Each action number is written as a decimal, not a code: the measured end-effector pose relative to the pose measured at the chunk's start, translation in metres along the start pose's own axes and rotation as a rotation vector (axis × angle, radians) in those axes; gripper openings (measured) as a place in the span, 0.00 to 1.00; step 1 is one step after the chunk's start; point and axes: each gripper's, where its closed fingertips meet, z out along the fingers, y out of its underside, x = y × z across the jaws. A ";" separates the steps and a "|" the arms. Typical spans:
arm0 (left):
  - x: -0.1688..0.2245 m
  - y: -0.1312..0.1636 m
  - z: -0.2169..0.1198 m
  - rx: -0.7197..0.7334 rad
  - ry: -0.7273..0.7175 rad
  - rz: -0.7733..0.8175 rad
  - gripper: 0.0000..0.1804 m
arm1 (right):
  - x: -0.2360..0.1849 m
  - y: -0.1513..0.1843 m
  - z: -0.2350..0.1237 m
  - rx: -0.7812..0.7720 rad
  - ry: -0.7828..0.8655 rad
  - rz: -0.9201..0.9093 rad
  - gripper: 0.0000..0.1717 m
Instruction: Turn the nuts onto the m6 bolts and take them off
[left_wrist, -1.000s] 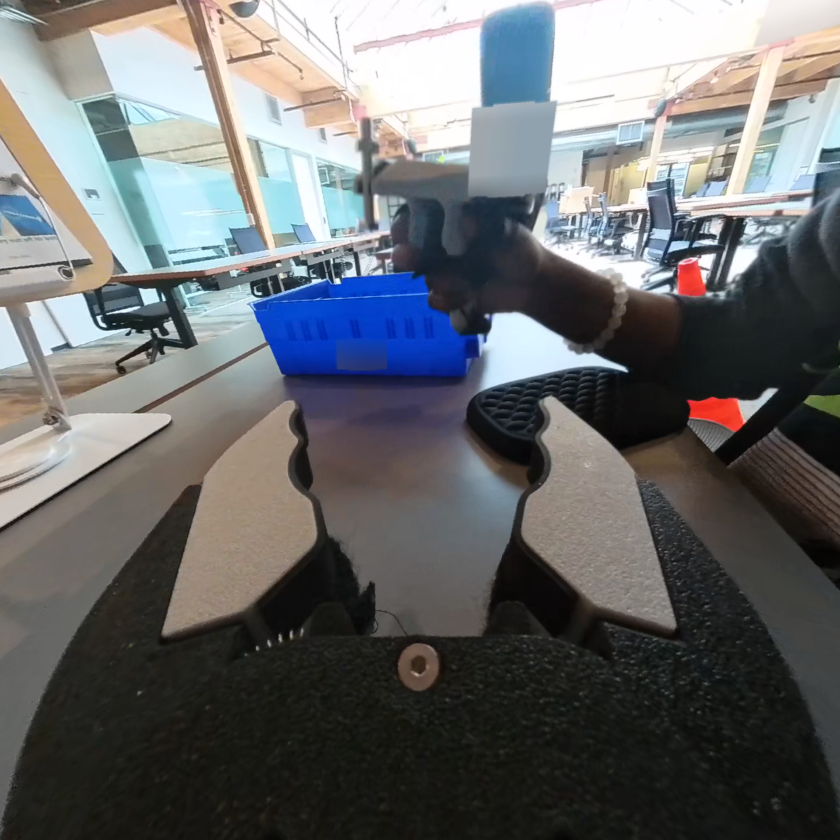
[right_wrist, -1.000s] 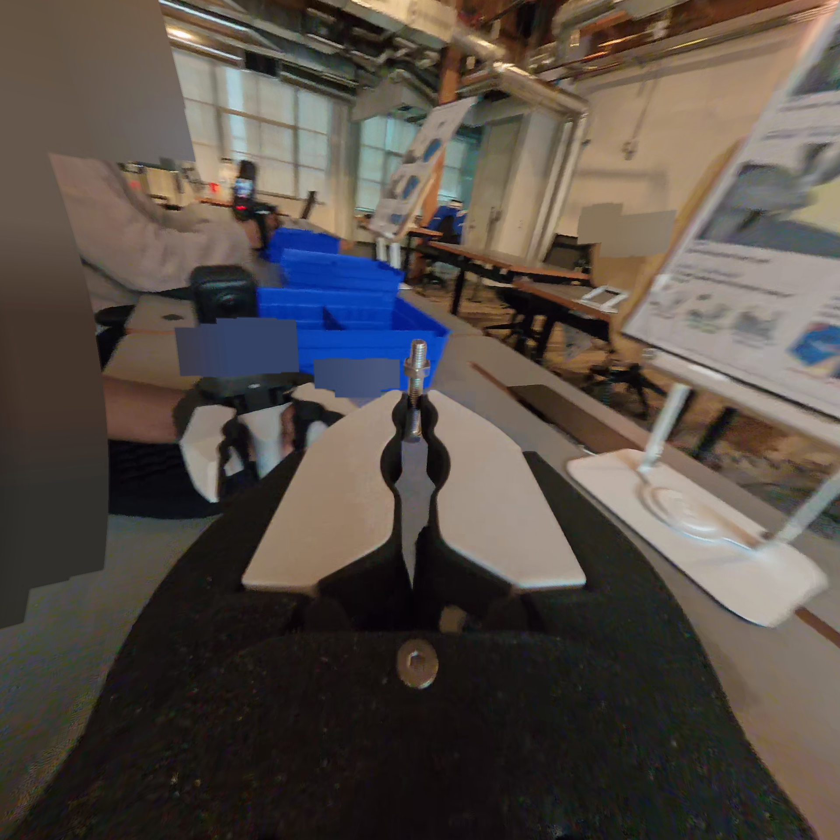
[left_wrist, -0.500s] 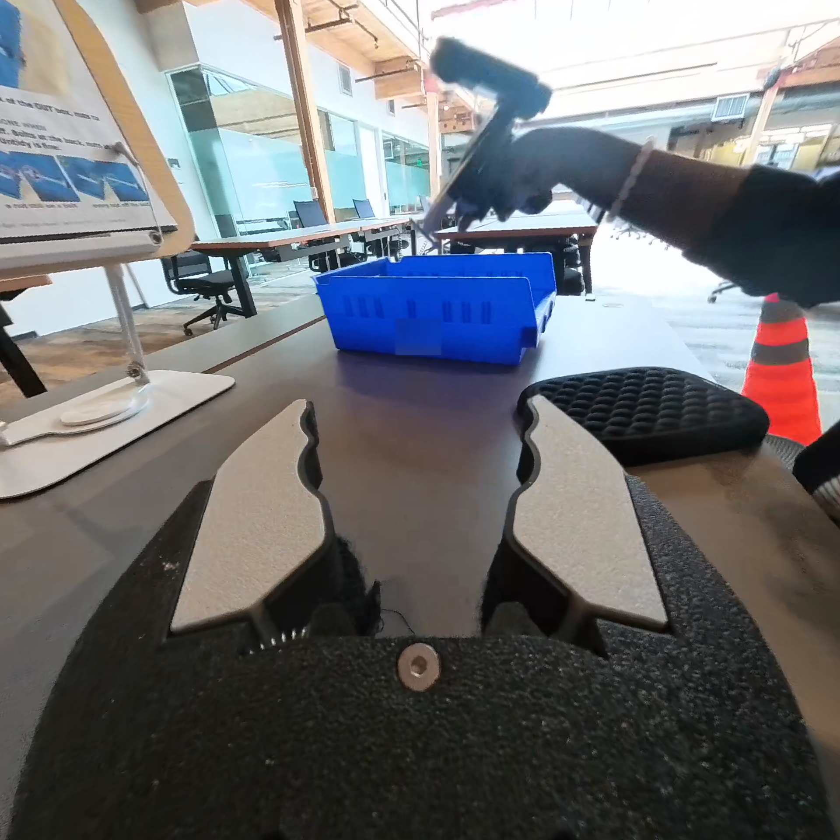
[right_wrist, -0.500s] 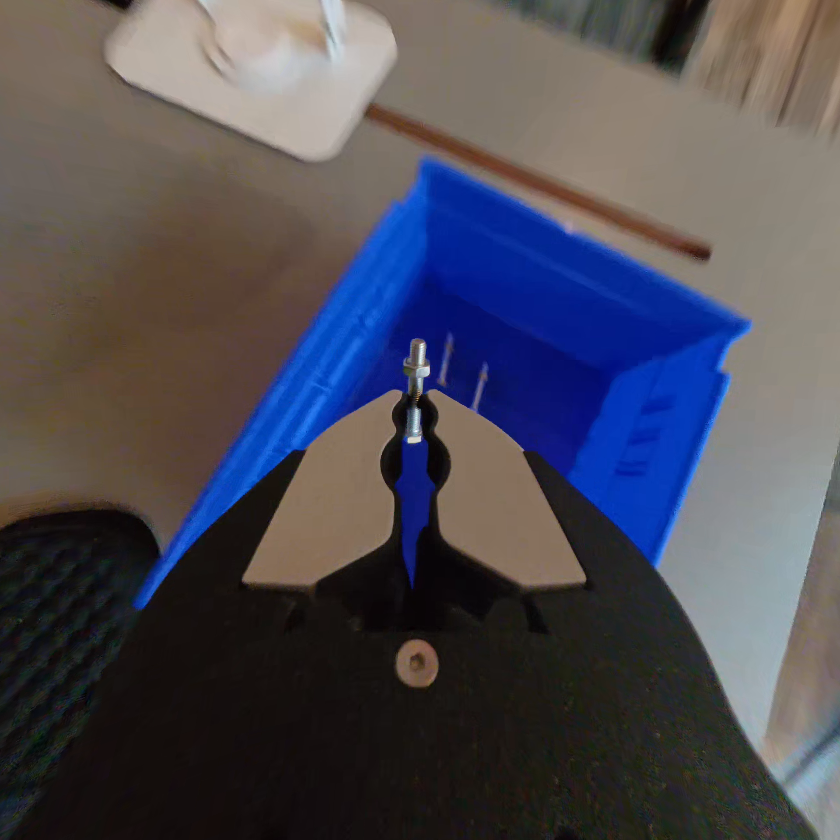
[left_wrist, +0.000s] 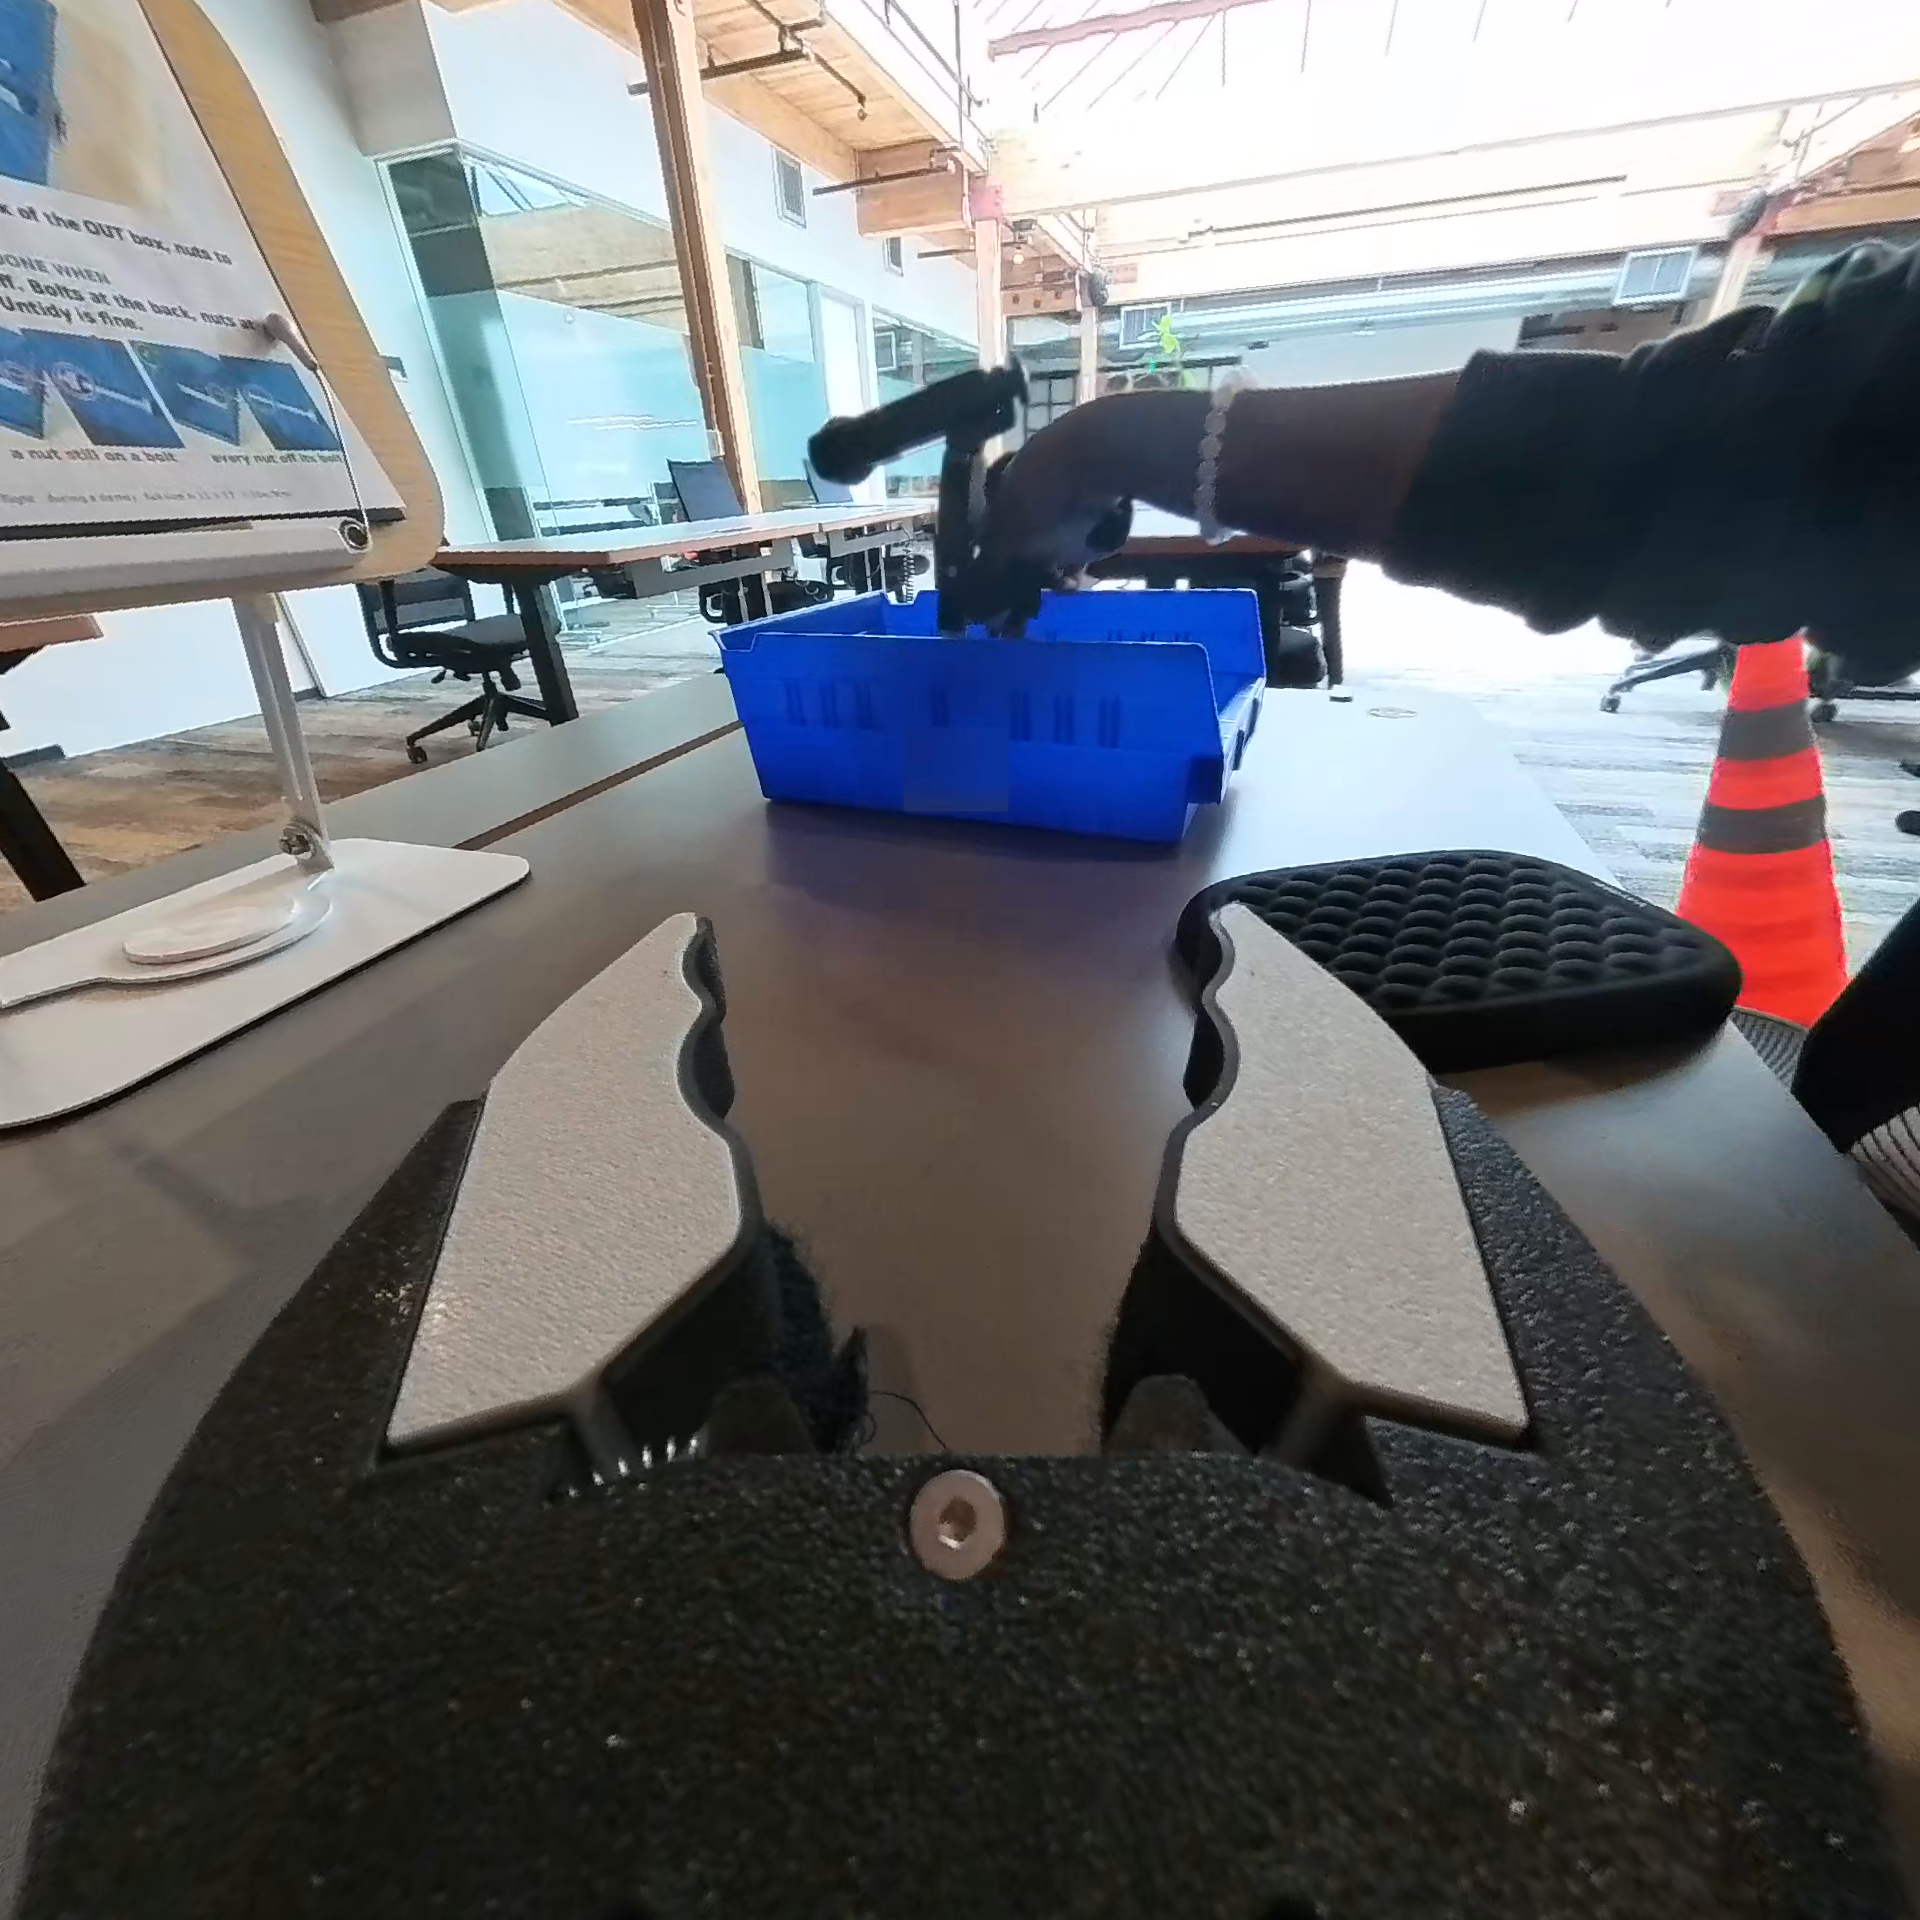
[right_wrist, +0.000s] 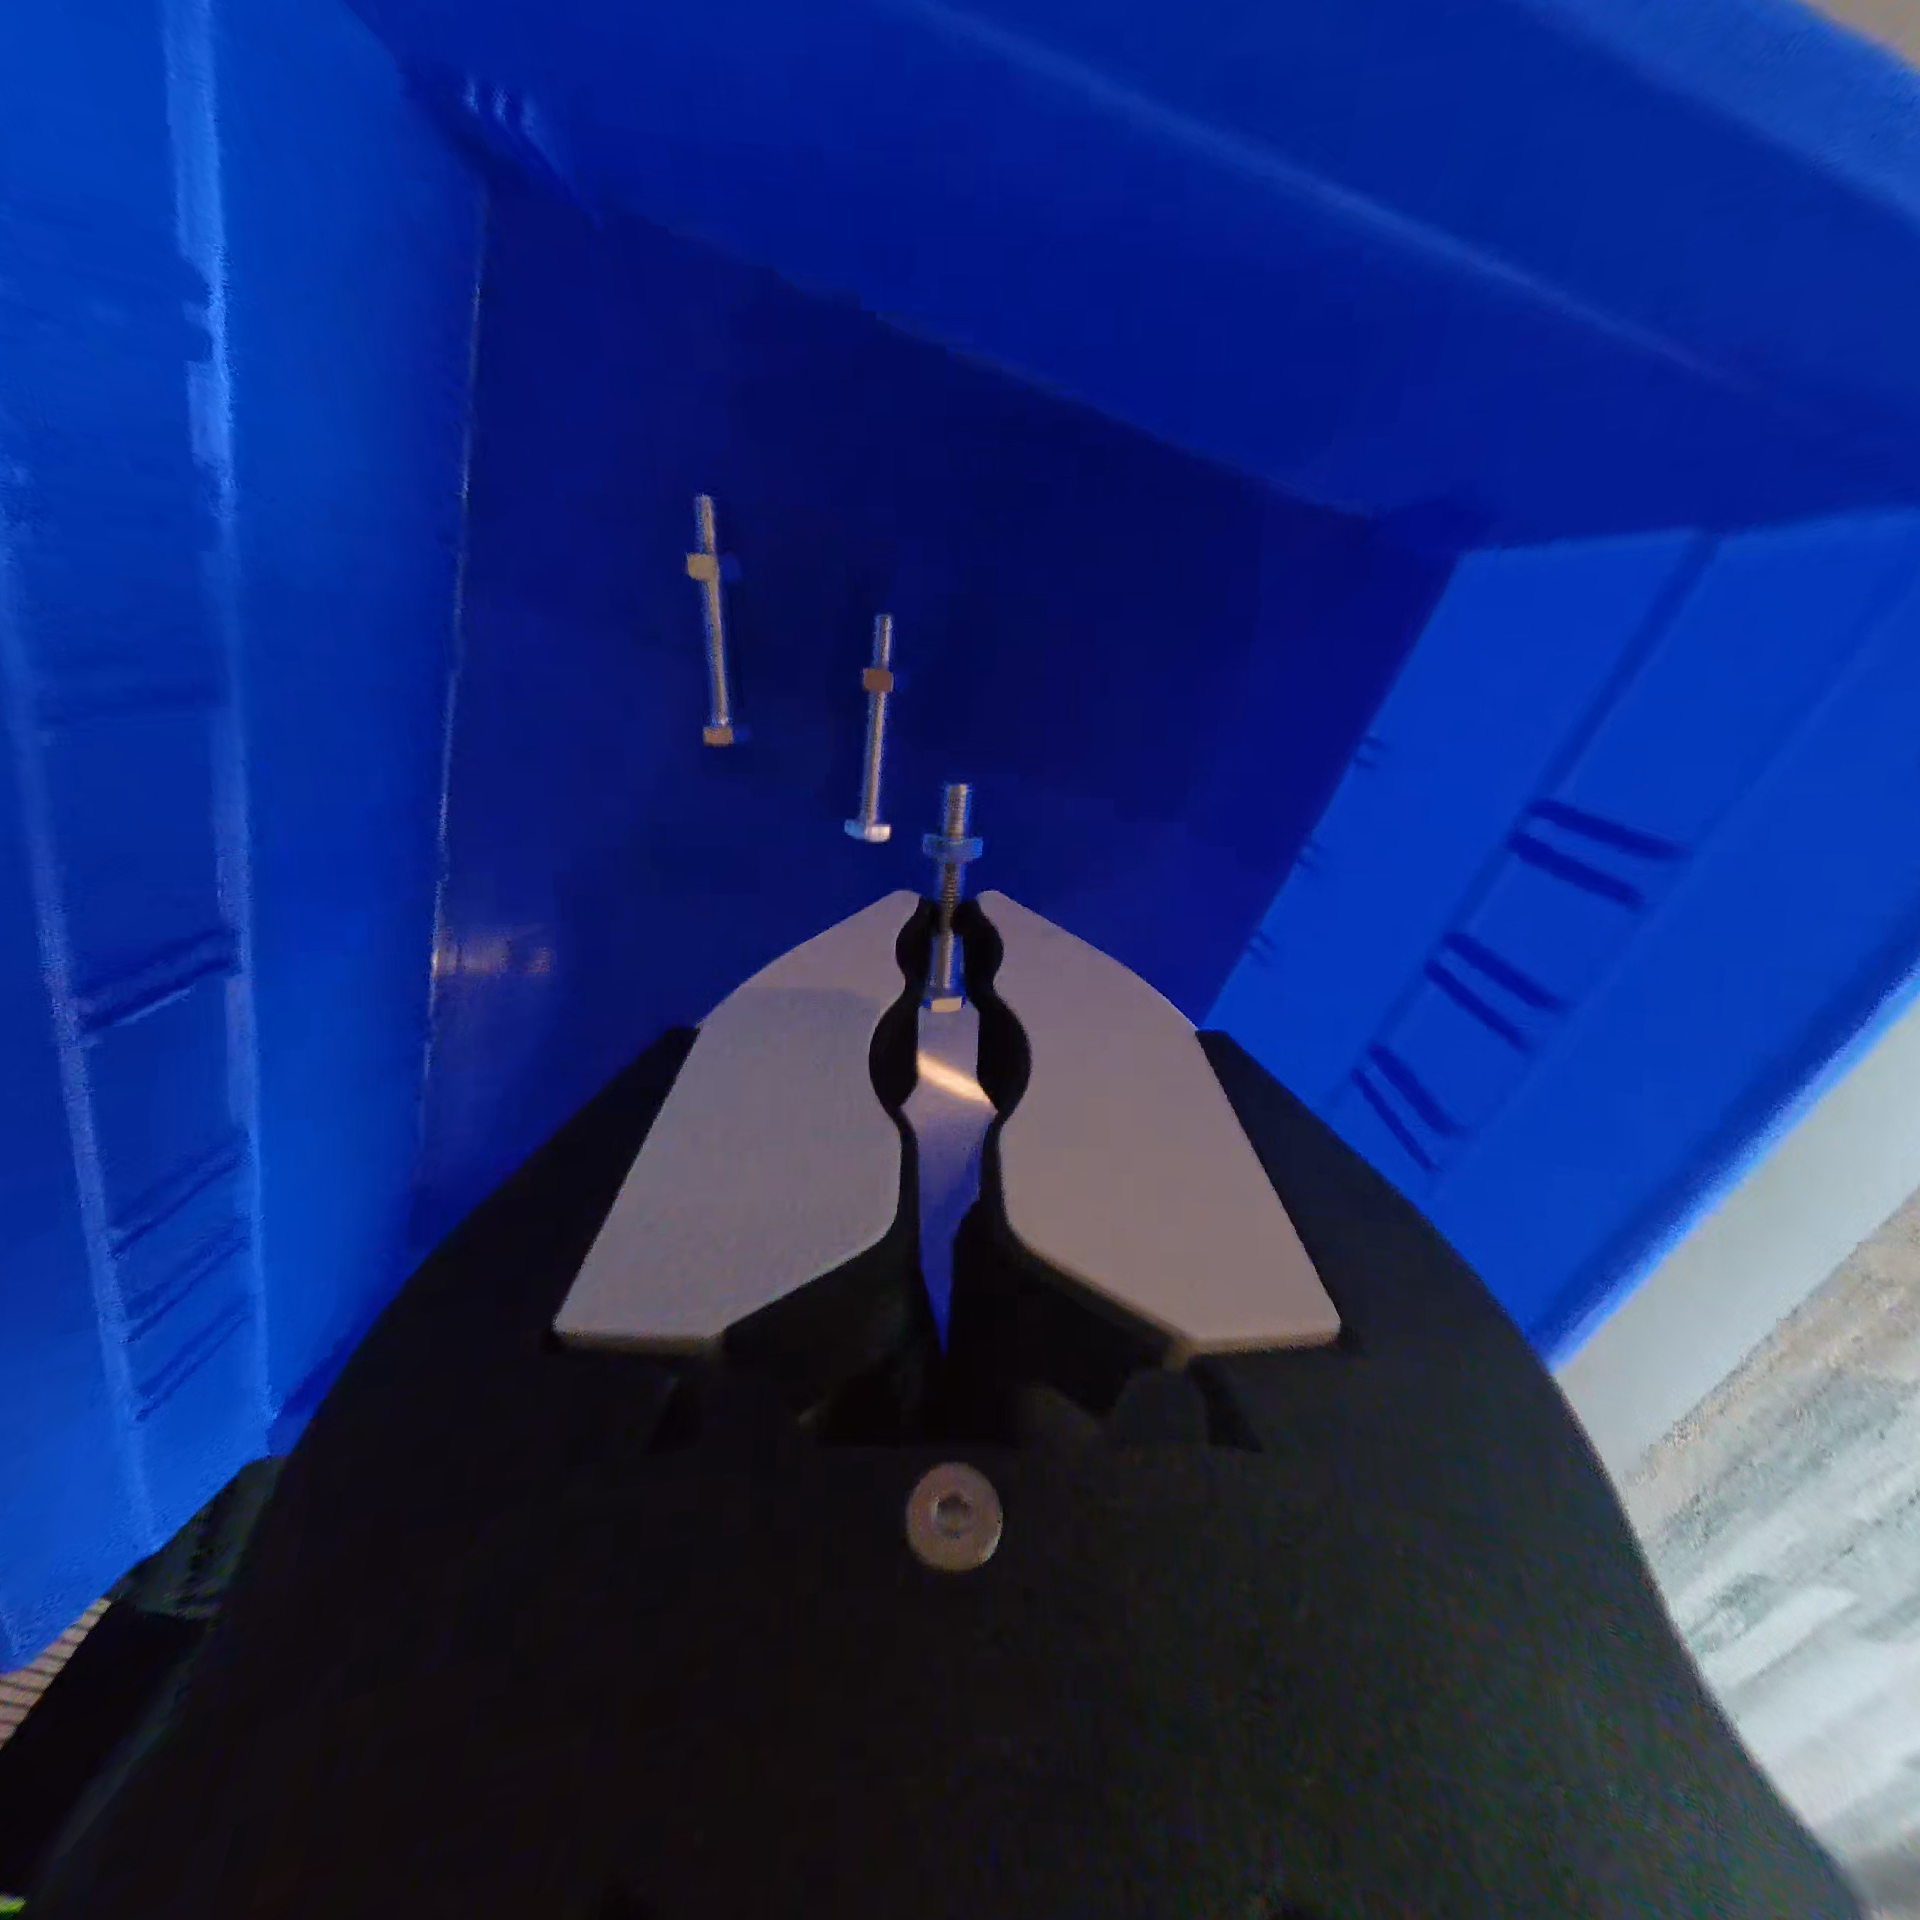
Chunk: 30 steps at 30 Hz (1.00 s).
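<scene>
The right tool (right_wrist: 948, 902), clenched on a bolt (right_wrist: 948, 940) with its nut (right_wrist: 952, 847) on, is now low inside the blue bin (right_wrist: 1558, 831), no longer above it, just behind two bolts (right_wrist: 873, 727), so releasing seems next, while the left tool (left_wrist: 961, 982) stays released over the counter (left_wrist: 935, 1039).

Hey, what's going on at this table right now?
A person works two handheld grippers. The right gripper, reaching down into the blue bin, is clamped on a bolt with a nut threaded on it. Two more bolts with nuts lie inside. The left gripper hangs open over the table.
</scene>
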 end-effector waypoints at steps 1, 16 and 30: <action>0.000 0.000 0.000 0.001 -0.001 -0.002 0.48 | 0.000 -0.002 0.003 -0.013 0.001 0.001 0.03; -0.003 -0.001 -0.001 0.008 -0.006 -0.021 0.48 | 0.008 -0.015 0.034 -0.049 -0.015 0.046 0.03; -0.003 -0.001 -0.001 0.008 -0.006 -0.020 0.48 | 0.010 -0.016 0.030 -0.006 -0.010 0.047 0.07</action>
